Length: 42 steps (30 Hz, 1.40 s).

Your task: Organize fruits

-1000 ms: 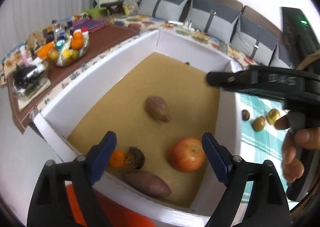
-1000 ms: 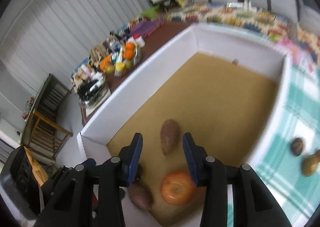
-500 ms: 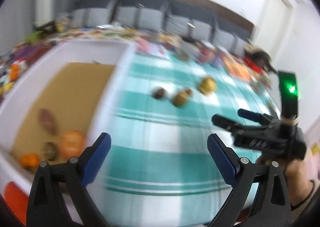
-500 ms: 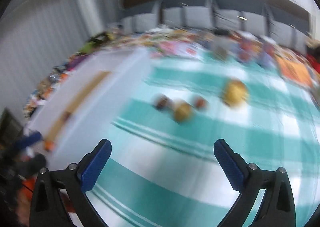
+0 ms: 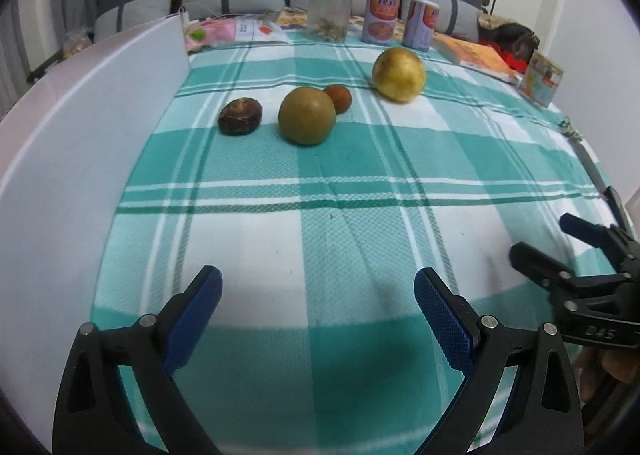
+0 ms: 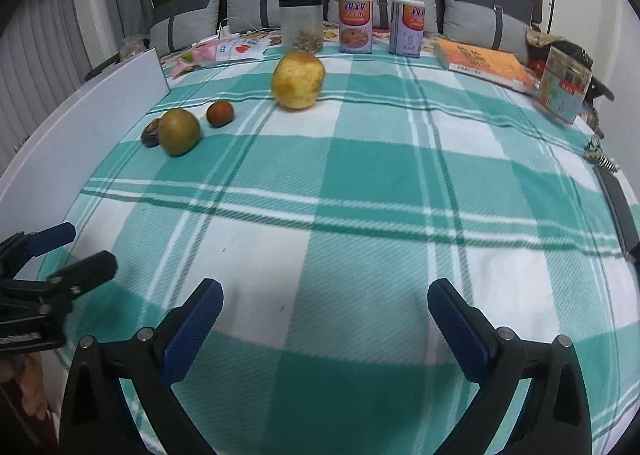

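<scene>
Several fruits lie on the green checked cloth: a dark brown fruit, a green-brown round fruit, a small reddish fruit and a large yellow fruit. The same fruits show in the right wrist view: dark one, green-brown, reddish, yellow. My left gripper is open and empty over the near cloth. My right gripper is open and empty, to the right of the left one. The white box wall stands on the left.
At the back stand a clear jar, two printed cans, an orange book and a small printed box. Grey cushions line the far edge. The box wall also shows in the right wrist view.
Both grippers swung from above the white box to the right, over the checked cloth. The right gripper, nearly shut a second ago, is now wide open.
</scene>
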Each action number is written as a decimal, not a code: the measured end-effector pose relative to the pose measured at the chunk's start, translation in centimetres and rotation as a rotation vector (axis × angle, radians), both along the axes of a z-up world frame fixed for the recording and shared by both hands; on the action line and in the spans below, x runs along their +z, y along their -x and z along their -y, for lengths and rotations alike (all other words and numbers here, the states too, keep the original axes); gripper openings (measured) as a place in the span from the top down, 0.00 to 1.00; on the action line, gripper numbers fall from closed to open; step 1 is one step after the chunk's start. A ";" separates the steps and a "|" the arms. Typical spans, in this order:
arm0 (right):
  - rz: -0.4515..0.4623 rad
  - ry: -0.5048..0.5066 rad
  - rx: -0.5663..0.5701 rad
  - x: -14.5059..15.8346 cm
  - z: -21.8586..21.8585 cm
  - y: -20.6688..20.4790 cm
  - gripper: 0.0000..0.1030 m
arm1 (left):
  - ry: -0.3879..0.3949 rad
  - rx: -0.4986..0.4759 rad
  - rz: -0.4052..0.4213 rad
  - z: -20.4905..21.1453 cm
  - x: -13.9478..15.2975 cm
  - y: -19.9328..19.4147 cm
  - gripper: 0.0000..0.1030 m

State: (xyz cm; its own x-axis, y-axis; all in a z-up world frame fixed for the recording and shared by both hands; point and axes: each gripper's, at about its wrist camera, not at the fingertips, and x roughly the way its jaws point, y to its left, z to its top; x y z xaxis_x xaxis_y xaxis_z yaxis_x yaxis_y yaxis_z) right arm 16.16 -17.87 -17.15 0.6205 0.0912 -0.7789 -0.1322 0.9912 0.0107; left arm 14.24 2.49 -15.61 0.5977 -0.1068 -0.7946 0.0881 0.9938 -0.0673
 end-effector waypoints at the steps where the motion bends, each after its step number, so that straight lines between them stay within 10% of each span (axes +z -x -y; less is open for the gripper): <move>1: 0.002 -0.003 -0.003 0.1 -0.1 0.2 0.01 | -0.003 0.003 0.001 0.1 -0.2 -0.2 0.05; 32: -0.037 0.045 -0.025 -1.9 -0.2 -0.4 0.00 | -0.025 -0.009 -0.027 0.9 -1.9 -0.6 0.01; 42: -0.037 0.045 -0.025 -2.0 -0.2 -0.4 0.00 | 0.058 0.056 0.053 -2.2 1.8 -7.7 0.03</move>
State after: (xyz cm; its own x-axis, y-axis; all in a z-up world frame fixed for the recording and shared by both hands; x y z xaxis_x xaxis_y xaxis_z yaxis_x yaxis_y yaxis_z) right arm 16.54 -17.69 -19.11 0.5927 0.0403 -0.8045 -0.1077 0.9937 -0.0296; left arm 21.95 4.69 -13.82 0.6447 -0.1166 -0.7554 0.0373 0.9919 -0.1213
